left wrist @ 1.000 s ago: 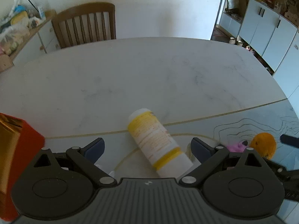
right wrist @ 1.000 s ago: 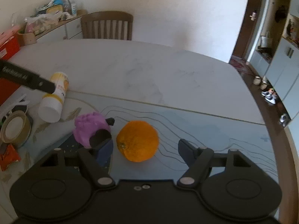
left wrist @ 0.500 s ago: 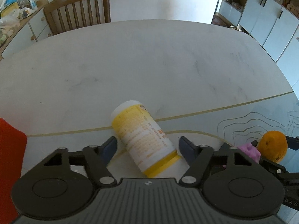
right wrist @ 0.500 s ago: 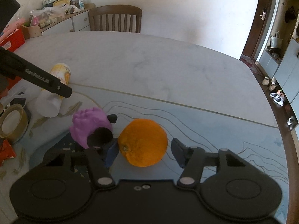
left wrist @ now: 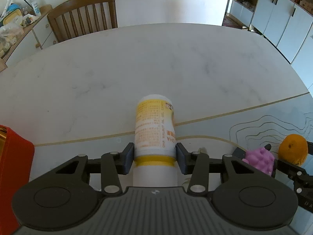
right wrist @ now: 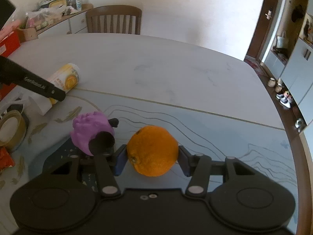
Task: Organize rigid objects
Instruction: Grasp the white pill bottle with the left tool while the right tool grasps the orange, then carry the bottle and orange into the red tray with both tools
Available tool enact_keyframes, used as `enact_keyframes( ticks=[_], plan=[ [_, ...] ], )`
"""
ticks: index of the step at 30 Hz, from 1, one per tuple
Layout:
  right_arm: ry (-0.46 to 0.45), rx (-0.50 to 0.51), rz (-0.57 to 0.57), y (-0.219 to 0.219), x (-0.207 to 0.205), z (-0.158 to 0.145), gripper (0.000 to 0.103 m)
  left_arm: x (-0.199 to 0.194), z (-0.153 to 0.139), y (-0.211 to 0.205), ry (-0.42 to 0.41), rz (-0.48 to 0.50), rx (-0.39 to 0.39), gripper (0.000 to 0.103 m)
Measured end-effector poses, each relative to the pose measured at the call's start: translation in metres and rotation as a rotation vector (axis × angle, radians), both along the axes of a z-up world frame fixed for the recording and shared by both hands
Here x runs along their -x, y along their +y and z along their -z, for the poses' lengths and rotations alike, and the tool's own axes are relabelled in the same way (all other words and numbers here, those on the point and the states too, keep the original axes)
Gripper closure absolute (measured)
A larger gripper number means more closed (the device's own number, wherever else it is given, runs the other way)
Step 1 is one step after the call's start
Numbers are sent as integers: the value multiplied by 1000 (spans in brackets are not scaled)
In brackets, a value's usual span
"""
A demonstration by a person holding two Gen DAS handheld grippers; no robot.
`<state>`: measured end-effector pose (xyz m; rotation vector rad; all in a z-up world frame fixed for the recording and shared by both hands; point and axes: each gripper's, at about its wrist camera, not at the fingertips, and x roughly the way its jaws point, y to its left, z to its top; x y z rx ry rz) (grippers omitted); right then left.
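Observation:
A white and yellow bottle (left wrist: 154,133) lies on its side on the table, pointing away from me. My left gripper (left wrist: 154,157) is shut on it near its yellow band. The bottle also shows in the right wrist view (right wrist: 62,82), partly behind the left gripper's black arm (right wrist: 31,80). An orange (right wrist: 152,150) sits on the blue mat, and my right gripper (right wrist: 151,159) is shut on it, both pads touching its sides. A purple knobbly toy (right wrist: 92,133) with black parts sits just left of the orange.
A red box (left wrist: 13,176) stands at the left edge. A roll of tape (right wrist: 11,129) lies at the near left. The white marble table (left wrist: 156,68) stretches ahead, with a wooden chair (left wrist: 84,25) behind it. Cabinets (left wrist: 281,19) stand at the right.
Both grippers moved forward and closed. The left one went from open beside the bottle to gripping it, and the bottle turned straight. The right one closed on the orange.

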<state>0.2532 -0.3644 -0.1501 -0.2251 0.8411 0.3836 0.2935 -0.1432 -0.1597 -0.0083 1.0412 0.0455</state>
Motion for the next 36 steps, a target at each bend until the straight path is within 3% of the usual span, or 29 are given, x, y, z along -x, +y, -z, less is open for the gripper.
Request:
enact_keyframes(
  ticks=[3, 15, 26, 36],
  plan=[
    [12, -14, 22, -6, 4, -3, 50, 3, -2, 0, 1, -5, -20, 59],
    [-20, -61, -13, 2, 31, -46, 50, 28, -37, 18, -49, -50, 21, 59],
    [-56, -113, -119, 41, 60, -88, 50, 83, -68, 67, -89, -121, 52, 59],
    [-77, -145, -214, 108, 80, -114, 50, 135, -95, 120, -141, -133, 42, 59]
  ],
)
